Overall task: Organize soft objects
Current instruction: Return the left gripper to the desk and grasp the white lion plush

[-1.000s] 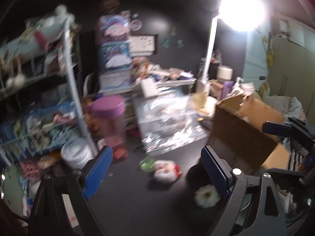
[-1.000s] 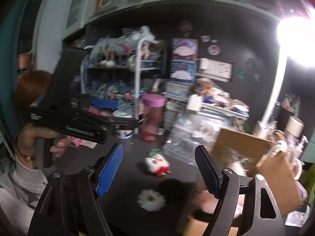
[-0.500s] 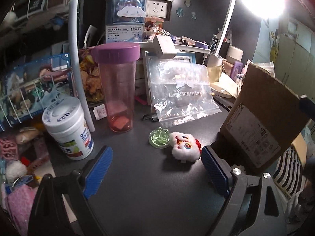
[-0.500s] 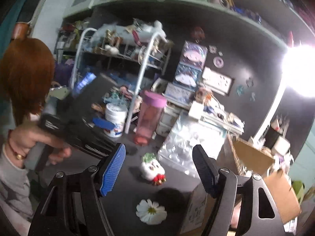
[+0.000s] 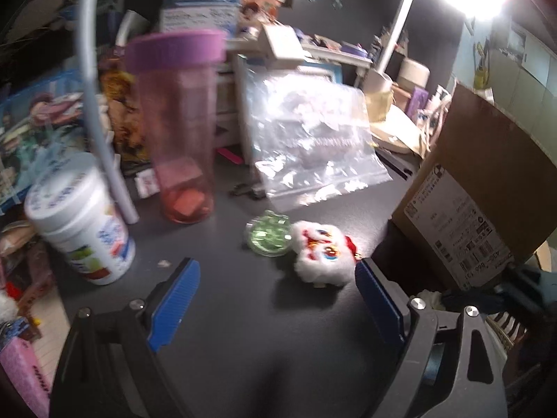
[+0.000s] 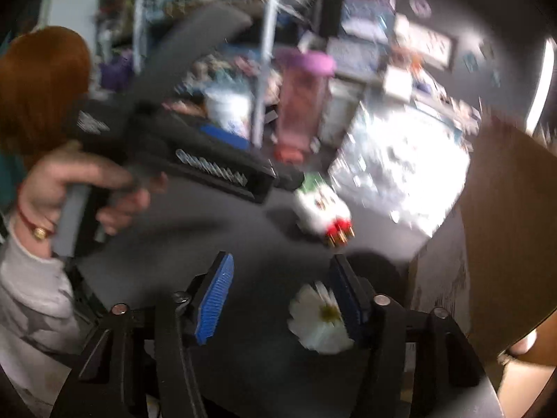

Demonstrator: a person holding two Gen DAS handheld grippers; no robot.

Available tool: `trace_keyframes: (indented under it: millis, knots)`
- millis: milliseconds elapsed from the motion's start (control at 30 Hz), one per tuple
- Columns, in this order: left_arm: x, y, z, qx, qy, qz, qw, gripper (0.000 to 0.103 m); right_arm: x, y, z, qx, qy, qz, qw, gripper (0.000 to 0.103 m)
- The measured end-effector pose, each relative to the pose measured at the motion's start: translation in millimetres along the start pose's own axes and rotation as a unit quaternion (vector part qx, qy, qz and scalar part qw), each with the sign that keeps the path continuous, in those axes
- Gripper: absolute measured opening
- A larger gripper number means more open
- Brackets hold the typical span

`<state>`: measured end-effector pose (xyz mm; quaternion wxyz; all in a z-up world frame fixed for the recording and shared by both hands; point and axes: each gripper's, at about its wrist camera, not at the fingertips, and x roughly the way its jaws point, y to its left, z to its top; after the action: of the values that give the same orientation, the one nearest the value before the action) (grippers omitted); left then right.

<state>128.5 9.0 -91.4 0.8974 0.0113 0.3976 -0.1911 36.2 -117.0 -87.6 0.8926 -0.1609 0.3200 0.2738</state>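
1. A bare stretch of dark desk (image 5: 216, 313) lies open in front of the left gripper (image 5: 276, 299).
2. At the far edge this stretch is bounded by a white lion plush (image 5: 322, 257) and a green glass dish (image 5: 268, 233), which touch each other.
3. The right side is closed off by an upright cardboard box (image 5: 487, 188).
4. The left side is blocked by a white tub (image 5: 80, 219), a rack post (image 5: 101, 132) and a pink tumbler (image 5: 177, 129).
5. The back is closed by a clear plastic bag (image 5: 313, 139).
6. In the right wrist view, a white flower (image 6: 320, 317) lies against the right pad of the right gripper (image 6: 282, 299), hard beside the box.
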Motion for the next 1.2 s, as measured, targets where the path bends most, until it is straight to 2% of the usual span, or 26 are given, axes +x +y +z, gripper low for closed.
trace_keyframes:
  millis: [67, 100, 200, 333, 400, 433, 567, 933, 1000, 1100, 1200]
  knots:
    - [10.2, -9.2, 0.1, 0.013, 0.012, -0.008, 0.9998, 0.078, 6.9, -6.3, -8.5, 0.015, 0.018, -0.003, 1.000, 0.048]
    - [17.9, -15.5, 0.9, 0.020, 0.019, -0.012, 0.9995, 0.076, 7.9, -8.0, -12.3, 0.018, 0.019, -0.008, 1.000, 0.047]
    - [33.8, -24.4, 4.2, 0.024, 0.031, -0.007, 0.9992, 0.076, 6.5, -11.1, -16.3, 0.020, 0.017, -0.034, 0.999, 0.047]
    - [50.9, -29.3, 8.3, 0.024, 0.045, 0.014, 0.9986, 0.073, 0.1, -11.2, -18.3, 0.020, 0.012, -0.045, 0.999, 0.047]
    - [56.1, -30.2, 8.2, 0.023, 0.052, 0.017, 0.9983, 0.058, -2.8, -10.5, -19.0, 0.013, 0.008, -0.057, 0.998, 0.047]
    - [58.1, -29.4, 7.9, 0.021, 0.055, 0.015, 0.9981, 0.044, -3.7, -10.1, -19.5, 0.012, 0.006, -0.062, 0.998, 0.047]
    - [53.2, -27.5, 3.9, 0.023, 0.051, 0.007, 0.9984, 0.035, -3.8, -6.1, -22.5, 0.011, 0.008, -0.057, 0.998, 0.047]
    - [5.1, -2.1, -38.3, -0.007, 0.047, 0.004, 0.9989, 0.034, 6.2, -11.1, -30.4, 0.032, 0.025, -0.053, 0.998, 0.047]
    - [0.8, 0.9, -42.3, -0.015, 0.043, 0.003, 0.9990, 0.039, 8.7, -12.7, -31.3, 0.039, 0.026, -0.050, 0.998, 0.046]
    - [1.9, 2.3, -42.1, -0.018, 0.039, 0.004, 0.9991, 0.047, 11.3, -16.1, -33.2, 0.052, 0.026, -0.048, 0.997, 0.031]
    - [8.4, 1.6, -38.3, -0.019, 0.040, 0.011, 0.9990, 0.050, 11.7, -18.0, -34.2, 0.060, 0.020, -0.053, 0.997, 0.028]
